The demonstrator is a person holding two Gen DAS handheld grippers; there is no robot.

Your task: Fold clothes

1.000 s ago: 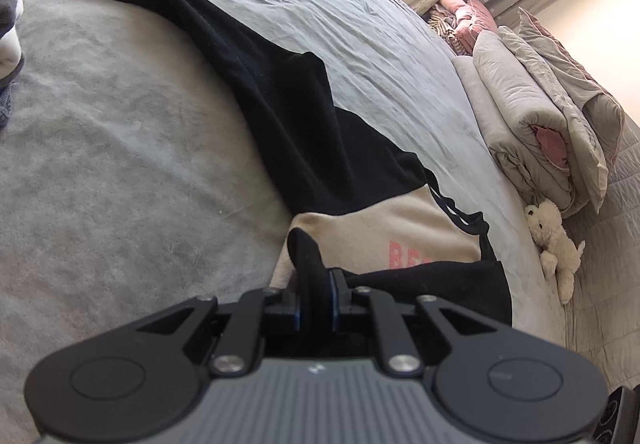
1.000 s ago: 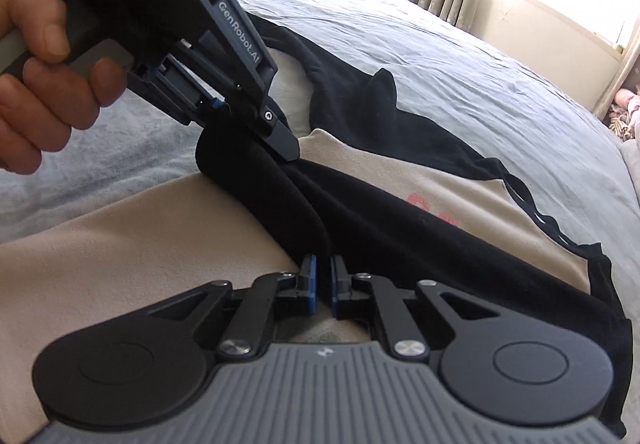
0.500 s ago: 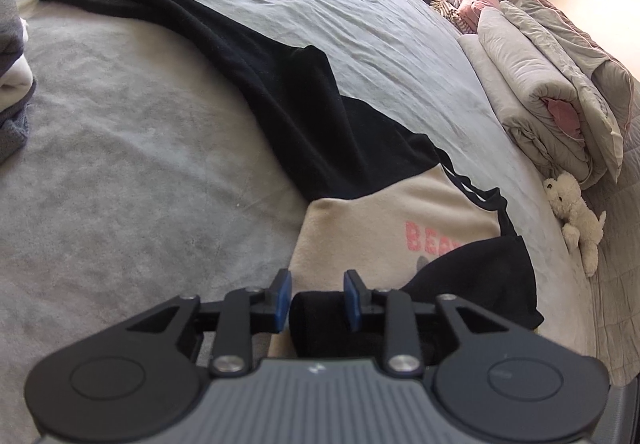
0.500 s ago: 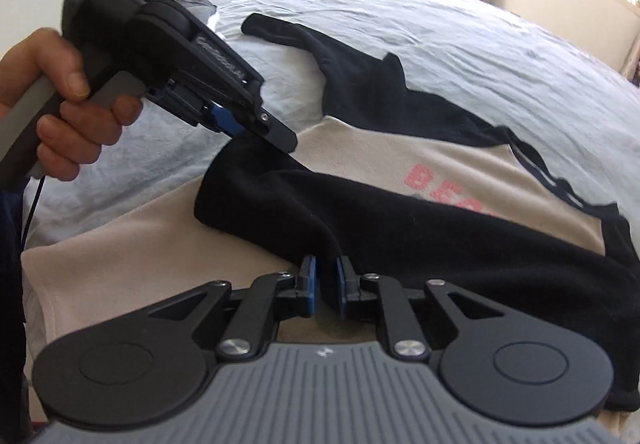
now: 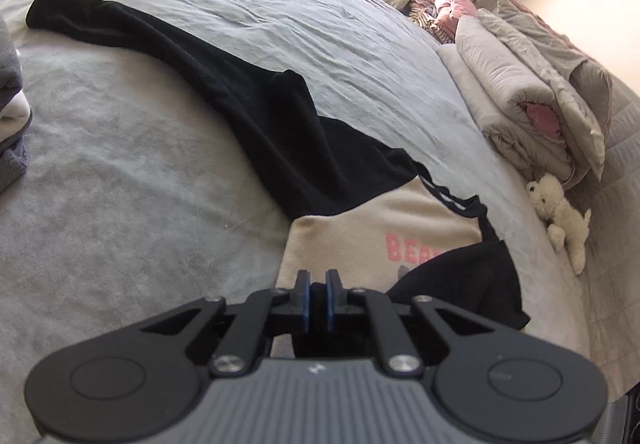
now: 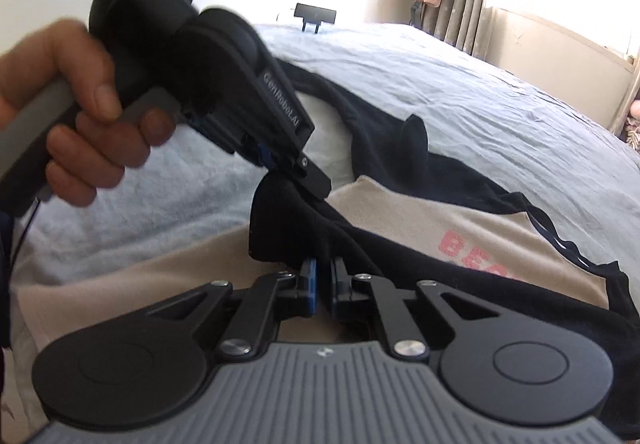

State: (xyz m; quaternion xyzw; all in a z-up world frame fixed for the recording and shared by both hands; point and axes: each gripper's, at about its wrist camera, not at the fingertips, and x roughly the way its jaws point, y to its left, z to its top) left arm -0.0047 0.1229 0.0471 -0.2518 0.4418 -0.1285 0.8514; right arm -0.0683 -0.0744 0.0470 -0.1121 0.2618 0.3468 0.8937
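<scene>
Sweater (image 5: pixel 380 236) on bed (image 5: pixel 120 184); teddy (image 5: pixel 560 216) rt.

Bare bedspread (image 5: pixel 120 204) left; folded duvets (image 5: pixel 520 96) right.

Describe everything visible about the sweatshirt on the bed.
The sweatshirt is soft knit: beige body, black sleeves, partly covered pink lettering, striped neckline trim. It lies on the grey bedspread, far sleeve stretched out flat. The near sleeve is folded across the chest, pinched by the left gripper and right gripper.

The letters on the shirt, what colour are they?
Pink letters on the beige shirt, clearest in the left wrist view.
</scene>
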